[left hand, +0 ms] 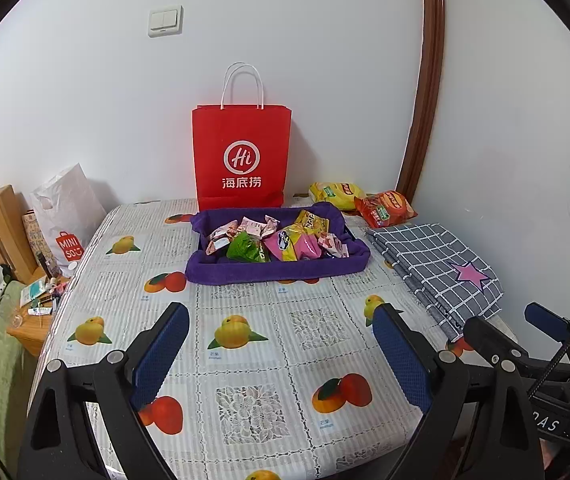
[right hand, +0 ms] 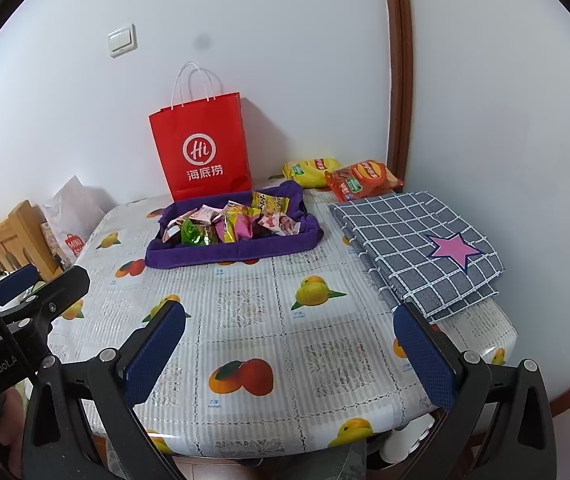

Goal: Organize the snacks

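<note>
Holding nothing: left gripper [left hand: 281, 344] and right gripper [right hand: 289, 344], fingers wide. Tray [left hand: 277, 270] of small snacks ahead; two chip bags [left hand: 365, 202] beyond, right, apparently unsorted.

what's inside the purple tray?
The purple tray holds a loose pile of small wrapped snacks: pink, green, yellow and pale printed packets. Anything beneath the pile is covered. Both grippers are open and empty.
</note>
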Demonstrator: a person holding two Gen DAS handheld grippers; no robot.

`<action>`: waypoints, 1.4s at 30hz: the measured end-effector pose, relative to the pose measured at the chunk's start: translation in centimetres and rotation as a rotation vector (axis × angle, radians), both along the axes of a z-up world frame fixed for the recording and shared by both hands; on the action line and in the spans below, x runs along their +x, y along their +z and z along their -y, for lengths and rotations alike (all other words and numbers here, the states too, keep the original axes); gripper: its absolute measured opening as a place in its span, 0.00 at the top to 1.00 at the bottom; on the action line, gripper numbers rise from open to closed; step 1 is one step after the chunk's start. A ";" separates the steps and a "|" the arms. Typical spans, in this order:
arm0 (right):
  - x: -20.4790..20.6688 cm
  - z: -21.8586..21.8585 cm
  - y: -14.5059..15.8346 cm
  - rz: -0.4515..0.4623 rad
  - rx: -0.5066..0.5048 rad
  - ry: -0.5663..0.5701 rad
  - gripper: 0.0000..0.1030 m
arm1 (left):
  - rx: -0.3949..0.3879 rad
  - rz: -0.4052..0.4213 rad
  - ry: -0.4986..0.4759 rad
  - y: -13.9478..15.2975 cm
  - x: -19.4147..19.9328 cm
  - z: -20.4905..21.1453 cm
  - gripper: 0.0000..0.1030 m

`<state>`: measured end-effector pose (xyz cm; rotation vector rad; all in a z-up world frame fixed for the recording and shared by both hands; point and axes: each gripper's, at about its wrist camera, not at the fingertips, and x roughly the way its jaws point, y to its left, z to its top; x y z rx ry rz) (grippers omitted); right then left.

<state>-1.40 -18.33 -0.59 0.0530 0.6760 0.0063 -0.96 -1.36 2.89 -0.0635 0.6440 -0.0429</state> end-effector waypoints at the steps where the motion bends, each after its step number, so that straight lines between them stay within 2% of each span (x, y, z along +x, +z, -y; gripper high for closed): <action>1: 0.0 0.0 0.0 0.001 0.001 0.000 0.00 | 0.000 0.000 0.001 0.0 0.0 0.0 0.10; 42: -0.1 -0.6 0.3 0.009 -0.004 0.012 0.00 | -0.014 0.012 0.016 0.5 -0.4 -0.2 0.10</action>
